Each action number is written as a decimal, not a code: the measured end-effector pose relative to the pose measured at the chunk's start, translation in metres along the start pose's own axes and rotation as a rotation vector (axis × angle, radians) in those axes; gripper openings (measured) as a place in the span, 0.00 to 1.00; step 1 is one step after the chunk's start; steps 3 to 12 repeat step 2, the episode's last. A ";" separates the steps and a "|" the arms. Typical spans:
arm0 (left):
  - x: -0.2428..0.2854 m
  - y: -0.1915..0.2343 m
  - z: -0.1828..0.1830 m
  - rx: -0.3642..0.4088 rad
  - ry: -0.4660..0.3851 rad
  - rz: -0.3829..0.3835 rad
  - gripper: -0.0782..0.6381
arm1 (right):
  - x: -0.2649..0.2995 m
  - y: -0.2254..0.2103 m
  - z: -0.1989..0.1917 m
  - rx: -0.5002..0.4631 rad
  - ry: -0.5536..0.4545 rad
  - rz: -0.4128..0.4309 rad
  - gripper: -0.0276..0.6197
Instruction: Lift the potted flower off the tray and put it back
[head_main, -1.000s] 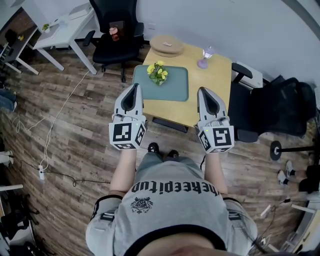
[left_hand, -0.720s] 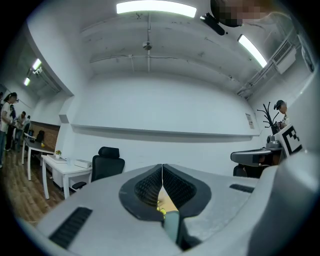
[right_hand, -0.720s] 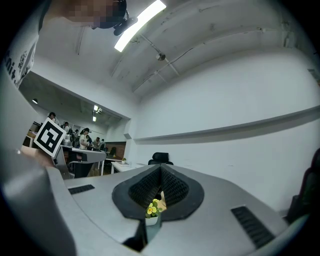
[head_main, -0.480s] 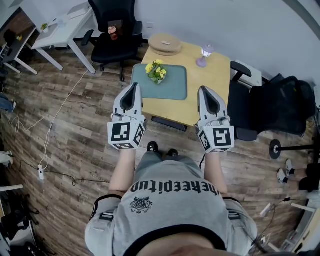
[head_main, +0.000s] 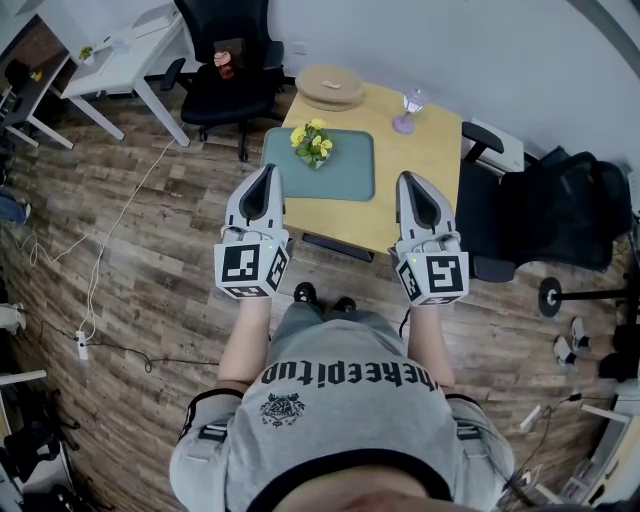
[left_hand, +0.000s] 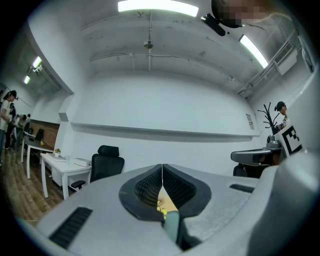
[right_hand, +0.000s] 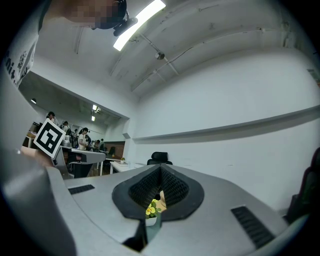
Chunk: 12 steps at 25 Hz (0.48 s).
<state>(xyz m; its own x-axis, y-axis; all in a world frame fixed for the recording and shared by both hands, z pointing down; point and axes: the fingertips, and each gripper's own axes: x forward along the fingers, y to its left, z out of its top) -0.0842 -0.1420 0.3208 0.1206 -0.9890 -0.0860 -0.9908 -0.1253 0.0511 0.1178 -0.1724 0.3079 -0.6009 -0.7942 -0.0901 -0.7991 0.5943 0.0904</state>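
The potted flower (head_main: 314, 143), yellow blooms in a small pale pot, stands at the left end of the green tray (head_main: 350, 172) on the wooden table (head_main: 428, 165). My left gripper (head_main: 266, 178) and right gripper (head_main: 412, 186) are held level side by side over the floor, short of the table's near edge, both shut and empty. In the left gripper view the jaws (left_hand: 162, 171) meet, and the flower (left_hand: 161, 210) peeks through the slit under them. The right gripper view shows its jaws (right_hand: 160, 173) together too, with the flower (right_hand: 150, 209) beneath them, far ahead.
A round wooden board (head_main: 332, 86) and a small purple glass (head_main: 408, 112) sit at the table's far side. Black office chairs stand behind (head_main: 228, 60) and to the right (head_main: 545, 215) of the table. A white desk (head_main: 112, 62) and floor cables (head_main: 98, 290) lie to the left.
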 end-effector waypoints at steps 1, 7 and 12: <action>0.002 0.001 -0.001 -0.001 0.000 -0.001 0.12 | 0.002 0.000 -0.001 0.000 0.000 0.000 0.05; 0.003 0.002 -0.001 -0.002 0.000 -0.002 0.12 | 0.003 -0.001 -0.001 -0.001 0.001 -0.001 0.05; 0.003 0.002 -0.001 -0.002 0.000 -0.002 0.12 | 0.003 -0.001 -0.001 -0.001 0.001 -0.001 0.05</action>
